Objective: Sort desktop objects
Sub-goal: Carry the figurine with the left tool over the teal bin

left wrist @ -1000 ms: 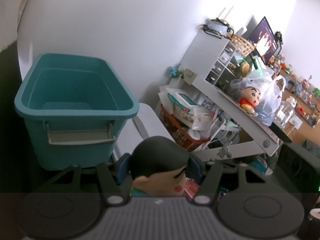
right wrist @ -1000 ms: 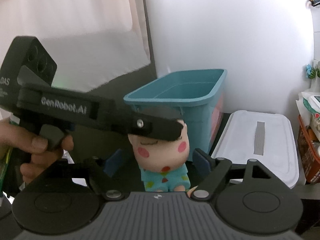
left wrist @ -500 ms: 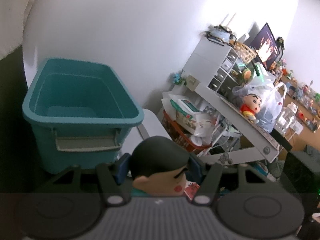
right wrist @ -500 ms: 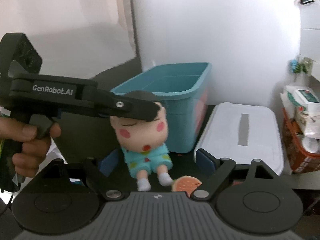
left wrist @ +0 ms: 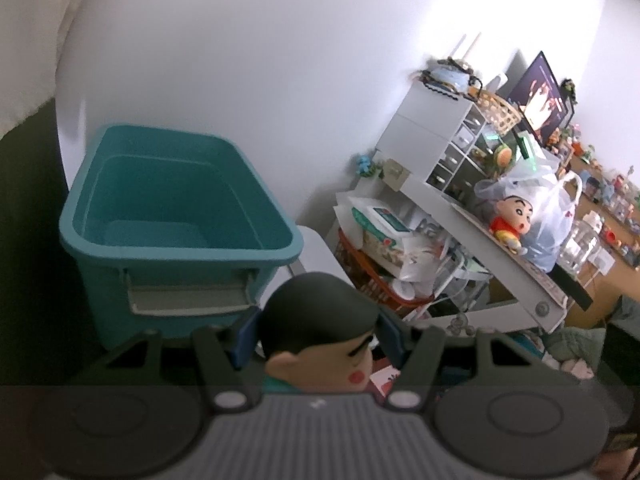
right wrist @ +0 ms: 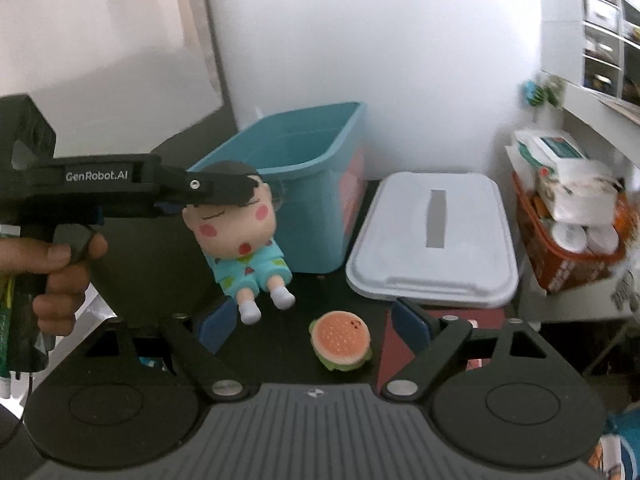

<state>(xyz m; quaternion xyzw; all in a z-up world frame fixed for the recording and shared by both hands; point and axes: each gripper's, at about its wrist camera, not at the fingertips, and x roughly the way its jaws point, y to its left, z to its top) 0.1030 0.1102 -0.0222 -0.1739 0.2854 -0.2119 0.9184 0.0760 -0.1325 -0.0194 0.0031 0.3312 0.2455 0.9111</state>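
A doll in blue pyjamas [right wrist: 240, 236] hangs by its dark-haired head from my left gripper [right wrist: 208, 192], which is shut on it. In the left wrist view the head [left wrist: 320, 320] fills the gap between the blue pads of that gripper [left wrist: 316, 332]. The open teal bin [left wrist: 176, 208] stands just beyond, and it shows behind the doll [right wrist: 304, 184] in the right wrist view. My right gripper [right wrist: 314, 322] stands open and holds nothing. A small burger toy [right wrist: 340, 340] lies on the dark surface below and between its fingers.
A white lidded box [right wrist: 432, 236] sits right of the bin. An orange basket [right wrist: 568, 240] of packets and a white shelf unit [left wrist: 440, 148] crowd the right. A plastic bag [left wrist: 548, 208] with a red-shirted doll [left wrist: 512, 220] rests on a slanted board. A hand [right wrist: 60, 264] holds the left gripper's handle.
The right wrist view has tipped downward, so the burger toy has come into sight and the doll now hangs up and to the left. The left gripper has kept its grip on the doll.
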